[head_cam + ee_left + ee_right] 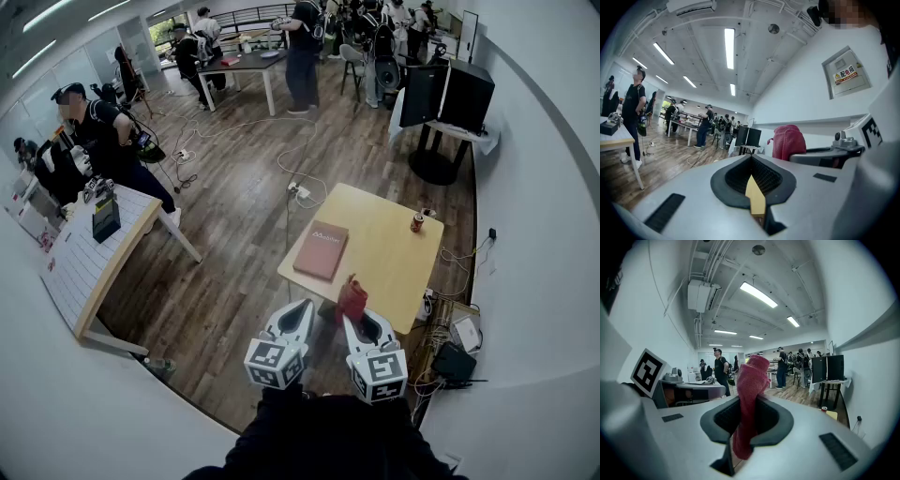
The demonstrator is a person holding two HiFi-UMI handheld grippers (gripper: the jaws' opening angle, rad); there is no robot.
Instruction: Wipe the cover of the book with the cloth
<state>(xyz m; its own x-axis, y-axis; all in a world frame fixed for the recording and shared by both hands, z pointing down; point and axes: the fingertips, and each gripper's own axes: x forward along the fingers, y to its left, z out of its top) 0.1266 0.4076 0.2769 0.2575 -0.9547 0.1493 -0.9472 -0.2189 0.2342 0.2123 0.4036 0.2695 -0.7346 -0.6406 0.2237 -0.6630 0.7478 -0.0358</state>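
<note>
**A:** What are the fingers doing?

**B:** The right gripper (359,323) has its fingers (774,420) pinching a red cloth (749,394), which sticks out past the tips. The left gripper (751,164) has its fingers pressed almost together on nothing.

**A:** And the book?

**B:** The book (321,250) lies flat on the tabletop (389,253), ahead of the cloth and a little to its left. Its long axis runs away from the person, slightly slanted. The cloth is on the book's near side, off its right corner, not touching. The left gripper sits straight back from the book, but the right one has the cloth, so I judge it must go forward and left.

**A:** Any writing?

**B:** There is a pale word on the book's cover, too small to read. A can (417,222) stands right of the book, well apart, and its label is unreadable. The wall panel (845,72) in the left gripper view reads "配电箱".
</note>
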